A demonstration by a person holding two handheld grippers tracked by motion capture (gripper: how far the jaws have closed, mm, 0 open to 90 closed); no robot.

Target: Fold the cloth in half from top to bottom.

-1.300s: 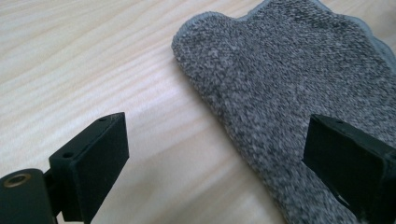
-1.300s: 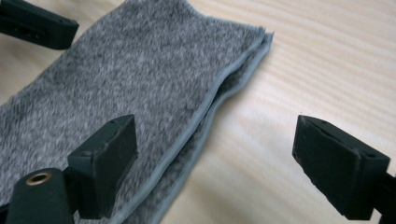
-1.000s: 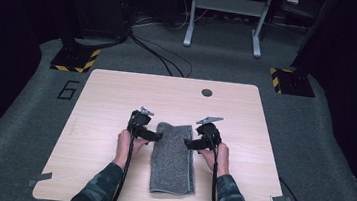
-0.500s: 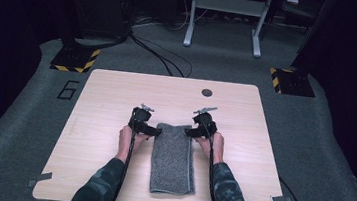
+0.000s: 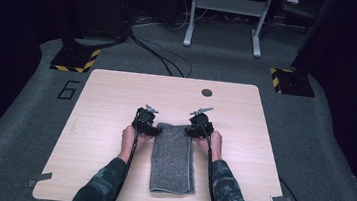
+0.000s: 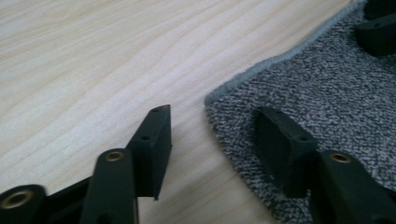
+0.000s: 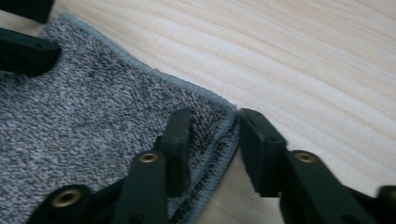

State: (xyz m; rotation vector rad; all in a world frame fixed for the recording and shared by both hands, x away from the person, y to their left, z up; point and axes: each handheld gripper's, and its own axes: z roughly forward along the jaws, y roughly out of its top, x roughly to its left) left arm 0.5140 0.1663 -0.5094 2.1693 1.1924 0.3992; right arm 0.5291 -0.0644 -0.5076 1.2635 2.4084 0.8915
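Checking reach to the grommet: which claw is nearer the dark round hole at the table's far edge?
Right. The right claw sits at the grey towel's far right corner, just short of the hole. The left claw is at the far left corner, farther off to the side.

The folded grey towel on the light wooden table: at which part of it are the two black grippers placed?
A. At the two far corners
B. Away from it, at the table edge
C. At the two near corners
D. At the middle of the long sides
A: in the high view the left gripper and the right gripper sit at the far corners of the folded grey towel, one on each side.
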